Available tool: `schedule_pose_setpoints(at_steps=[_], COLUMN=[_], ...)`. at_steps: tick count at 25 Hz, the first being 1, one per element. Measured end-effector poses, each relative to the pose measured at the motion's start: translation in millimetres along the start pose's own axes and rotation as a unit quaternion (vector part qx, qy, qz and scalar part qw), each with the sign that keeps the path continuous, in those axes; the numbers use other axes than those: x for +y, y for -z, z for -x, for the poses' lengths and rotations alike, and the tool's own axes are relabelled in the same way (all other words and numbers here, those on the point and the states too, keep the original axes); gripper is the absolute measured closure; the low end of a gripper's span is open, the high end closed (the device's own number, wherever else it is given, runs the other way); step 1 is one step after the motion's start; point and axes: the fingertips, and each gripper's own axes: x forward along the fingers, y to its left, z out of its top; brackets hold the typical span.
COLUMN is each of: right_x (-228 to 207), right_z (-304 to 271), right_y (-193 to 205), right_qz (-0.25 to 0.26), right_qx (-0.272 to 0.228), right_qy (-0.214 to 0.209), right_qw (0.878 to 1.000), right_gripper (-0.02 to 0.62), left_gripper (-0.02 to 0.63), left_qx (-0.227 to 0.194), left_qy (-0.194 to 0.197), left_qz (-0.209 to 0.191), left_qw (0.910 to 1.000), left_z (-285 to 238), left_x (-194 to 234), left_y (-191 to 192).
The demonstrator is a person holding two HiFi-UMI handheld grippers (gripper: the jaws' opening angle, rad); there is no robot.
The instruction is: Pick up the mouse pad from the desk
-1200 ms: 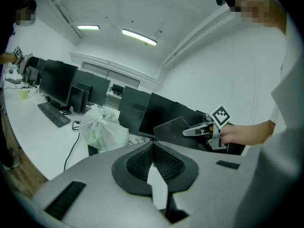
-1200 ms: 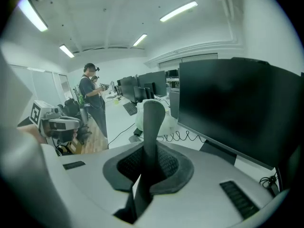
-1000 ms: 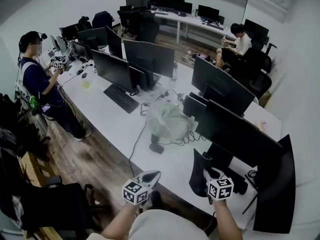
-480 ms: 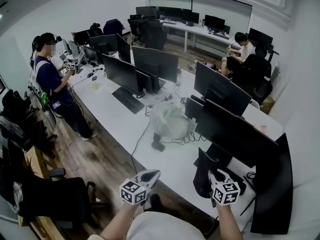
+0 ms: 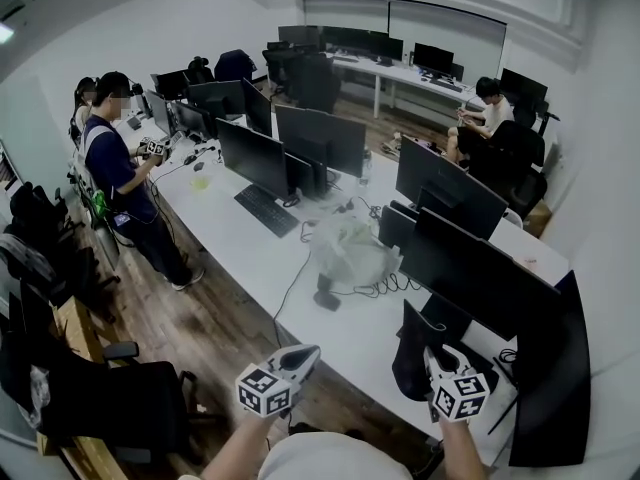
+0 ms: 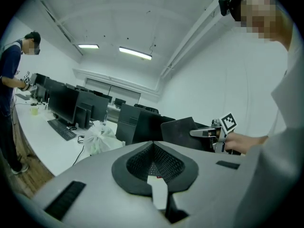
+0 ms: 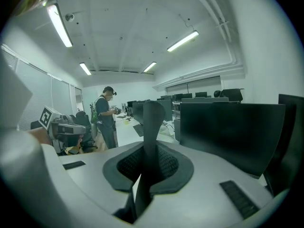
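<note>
I can read no words, numbers or brand names anywhere. The only printed marks are black-and-white square code patterns, which spell nothing. One is on the left cube (image 5: pixel 263 390) of my left gripper (image 5: pixel 303 352), near left. Another is on the right cube (image 5: pixel 461 396) of my right gripper (image 5: pixel 437 352), near right. A third is on the standing person's gripper (image 5: pixel 152 149), far left.

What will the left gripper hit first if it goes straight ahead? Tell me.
Probably the dark monitor on the desk, straight beyond the left gripper; depth is unclear. The mouse pad sits right of that line.
</note>
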Motion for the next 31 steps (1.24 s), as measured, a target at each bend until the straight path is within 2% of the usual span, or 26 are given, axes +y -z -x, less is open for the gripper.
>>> schedule_pose_setpoints(at_steps=[15,31], right_x=[42,66], right_z=[13,6], right_y=[-31,-44], right_qz=[0.012,0.025], right_qx=[-0.043,-0.058], right_qy=[0.026,0.022], right_qw=[0.999,0.998], right_gripper=[0.551,0.551], left_gripper=[0.589,0.589], left_qx=[-0.019,-0.029], left_qy=[0.033,0.045], left_qz=[-0.02,-0.022], left_qw=[0.9991,0.9983], left_z=[35,42], left_x=[29,43], left_y=[-26,-35])
